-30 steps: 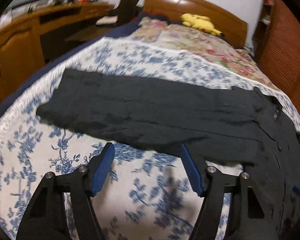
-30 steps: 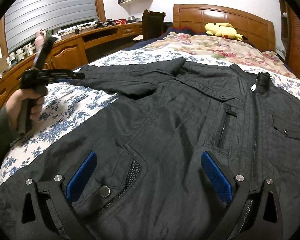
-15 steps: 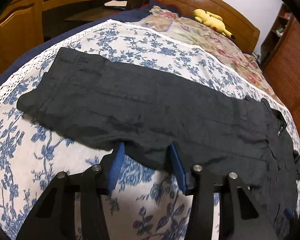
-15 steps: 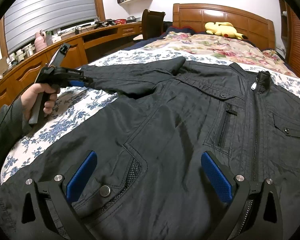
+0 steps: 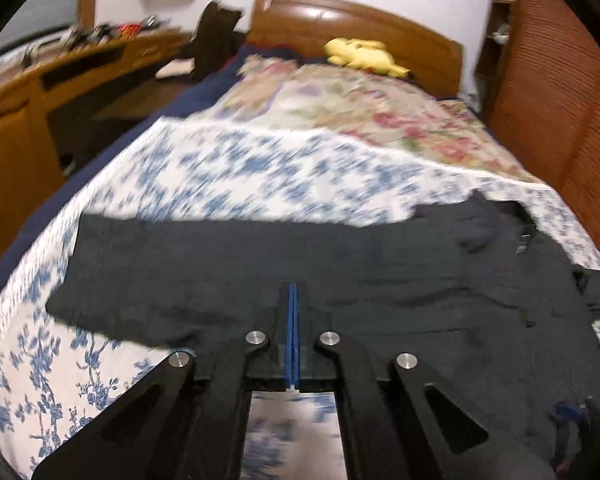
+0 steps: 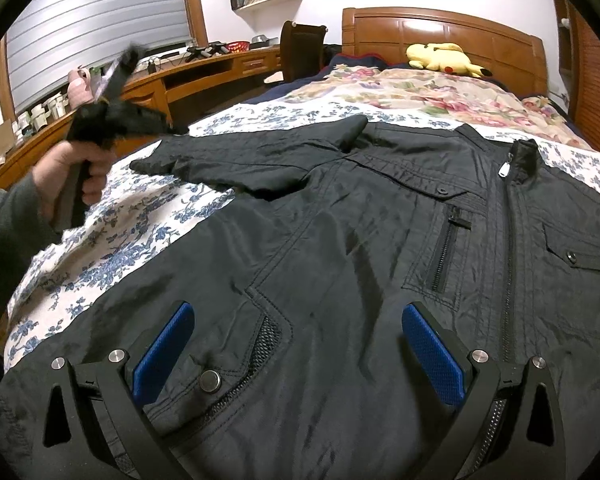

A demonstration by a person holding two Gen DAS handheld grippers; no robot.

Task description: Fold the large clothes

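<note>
Black jacket lies under spread right tongs; left tongs closed, apparently pinching its sleeve

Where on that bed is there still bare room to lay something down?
Free: the blue-flowered sheet between the jacket and the bed's desk-side edge, and the strip of it beyond the sleeve, up to the floral quilt. The quilt is bare except for the yellow plush at the headboard. Crowded: the near end, where the jacket covers most of the width.
</note>
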